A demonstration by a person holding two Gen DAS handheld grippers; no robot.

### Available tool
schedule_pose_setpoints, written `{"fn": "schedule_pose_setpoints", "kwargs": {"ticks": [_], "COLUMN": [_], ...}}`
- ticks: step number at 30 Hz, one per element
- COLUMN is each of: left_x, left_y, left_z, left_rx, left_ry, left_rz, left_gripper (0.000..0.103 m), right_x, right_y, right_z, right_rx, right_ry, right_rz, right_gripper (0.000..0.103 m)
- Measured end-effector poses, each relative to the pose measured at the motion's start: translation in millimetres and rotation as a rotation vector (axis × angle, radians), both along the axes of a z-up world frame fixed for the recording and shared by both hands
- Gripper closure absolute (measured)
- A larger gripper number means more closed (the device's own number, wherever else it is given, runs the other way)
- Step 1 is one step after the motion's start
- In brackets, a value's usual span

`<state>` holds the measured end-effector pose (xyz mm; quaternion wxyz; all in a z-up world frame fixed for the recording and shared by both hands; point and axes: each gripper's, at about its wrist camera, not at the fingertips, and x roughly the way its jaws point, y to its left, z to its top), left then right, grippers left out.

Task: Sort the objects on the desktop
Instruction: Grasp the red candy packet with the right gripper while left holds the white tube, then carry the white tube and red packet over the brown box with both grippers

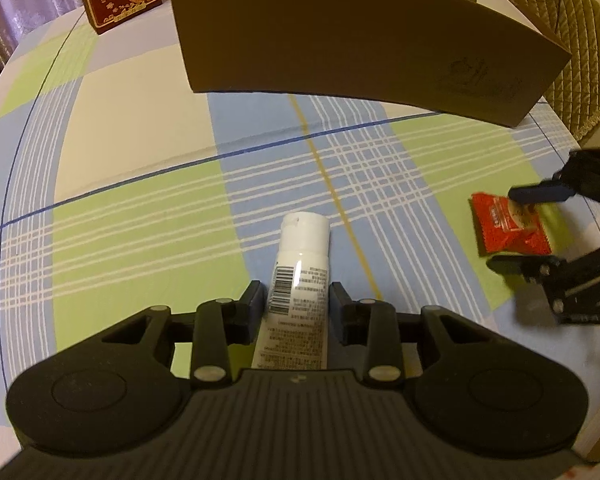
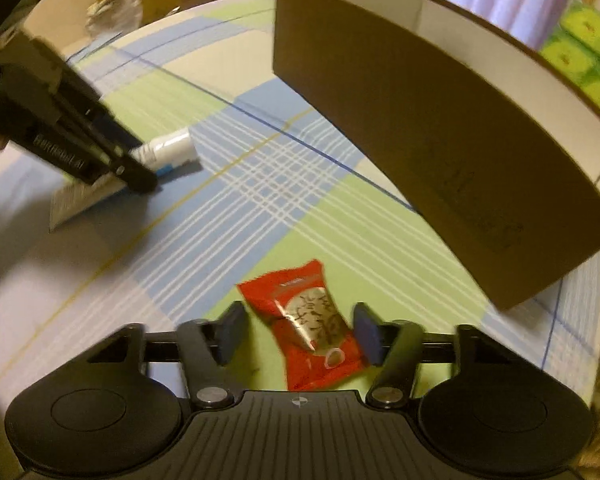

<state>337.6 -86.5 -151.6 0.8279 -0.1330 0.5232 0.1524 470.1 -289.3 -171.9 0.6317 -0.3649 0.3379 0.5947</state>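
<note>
Lower centre of the left wrist view: the left gripper [image 1: 299,298] straddles a white tube [image 1: 298,280] that lies flat on the checked tablecloth [image 1: 140,216], cap end pointing away toward the brown cardboard box [image 1: 340,36]. The 2 fingers stand just beside the tube body, 1 on each side. Whether the pads press the tube or only flank it cannot be told from either view.

Handling, white tube: judged light, with a soft squeezable body and a glossy, likely slippery skin. The cap end is stiff; the flat crimped tail, seen at centre left of the right wrist view, is thin and poor to grip. Take hold across the mid-body near the barcode, with moderate force only, since a hard squeeze may deform it.

Lower centre of the right wrist view: the right gripper [image 2: 300,334] is spread, with its 2 fingers on either side of a red snack packet [image 2: 316,328] lying flat on a green check. Gaps show on both sides, so no pinch exists yet.

Handling, red snack packet: judged very light, with crinkly film that is smooth and yielding, and contents possibly crushable. Close across the padded middle, not the serrated end seals, which would fold away.

Upper right of both views: the box stands open-topped, well apart from both items, and is the likely destination.
</note>
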Motion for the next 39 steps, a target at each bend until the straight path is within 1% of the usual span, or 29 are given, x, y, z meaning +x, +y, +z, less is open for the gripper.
{"fn": "schedule_pose_setpoints", "kwargs": {"ticks": [1, 3, 7, 10, 12, 13, 15, 17, 21, 22, 23, 24, 26, 27, 28, 29, 32, 34, 36, 39], "left_x": [-0.7, -1.7, -0.2, 3.8, 7.4, 10.0, 15.0, 19.0, 21.7, 21.4, 20.5, 19.2, 16.6, 15.6, 14.2, 12.8, 7.7, 3.8, -0.9, -8.1], "left_y": [0.0, -0.6, -2.5, -4.7, -6.6, -7.5, -8.8, -9.5, -12.1, -12.2, -12.0, -11.4, -10.9, -11.2, -11.9, -12.5, -14.2, -15.1, -16.0, -17.0], "left_z": [0.2, 0.4, 0.4, -0.4, -0.8, -1.6, -2.3, -2.9, -4.0, -4.1, -4.0, -3.8, -3.8, -3.7, -3.6, -3.8, -2.9, -1.7, 0.5, 7.3], "left_rx": [-0.003, -0.001, 0.007, 0.006, 0.006, 0.007, 0.017, 0.022, 0.038, 0.04, 0.04, 0.036, 0.03, 0.029, 0.029, 0.03, 0.023, 0.015, 0.012, 0.013], "left_ry": [-0.002, -0.003, 0.0, -0.001, -0.003, -0.001, 0.003, 0.006, 0.01, 0.009, 0.006, 0.002, -0.004, -0.006, -0.009, -0.01, -0.014, -0.016, -0.023, -0.044], "left_rz": [0.002, -0.005, -0.01, -0.015, -0.018, -0.024, -0.033, -0.042, -0.062, -0.061, -0.062, -0.061, -0.057, -0.058, -0.059, -0.06, -0.057, -0.053, -0.044, -0.038], "left_gripper": [0.073, 0.073, 0.074, 0.074, 0.074, 0.074, 0.074, 0.072, 0.071, 0.071, 0.076, 0.076, 0.076, 0.076, 0.076, 0.076, 0.076, 0.076, 0.076, 0.076], "right_x": [2.5, 3.7, -1.0, -6.3, -10.0, -11.9, -15.7, -18.5, -18.9, -20.2, -21.2, -21.7, -22.3, -22.9, -24.2, -25.8, -28.2, -28.9, -29.3, -28.8], "right_y": [1.7, 5.2, 5.2, 2.7, -1.3, -0.6, -0.1, -0.1, -1.6, -1.5, -1.4, -1.3, -2.5, -3.1, -3.4, -3.9, -5.6, -7.0, -8.9, -12.0], "right_z": [0.5, 0.1, 3.3, 7.4, 10.1, 9.7, 8.2, 6.8, 6.0, 5.7, 5.0, 4.9, 5.8, 6.2, 6.4, 6.8, 8.0, 9.5, 12.8, 19.3], "right_rx": [-0.012, -0.033, -0.048, -0.026, -0.01, -0.008, -0.01, -0.006, 0.009, 0.013, 0.016, 0.017, 0.017, 0.02, 0.021, 0.022, 0.018, 0.021, 0.028, 0.048], "right_ry": [0.034, 0.073, 0.118, 0.123, 0.109, 0.101, 0.075, 0.054, 0.057, 0.053, 0.052, 0.052, 0.058, 0.059, 0.058, 0.058, 0.061, 0.074, 0.087, 0.106], "right_rz": [-0.048, -0.145, -0.29, -0.358, -0.373, -0.375, -0.374, -0.365, -0.372, -0.371, -0.369, -0.372, -0.38, -0.379, -0.374, -0.37, -0.375, -0.383, -0.39, -0.405], "right_gripper": [0.07, 0.07, 0.07, 0.069, 0.065, 0.06, 0.055, 0.053, 0.053, 0.053, 0.053, 0.054, 0.055, 0.059, 0.064, 0.067, 0.07, 0.075, 0.077, 0.078]}}
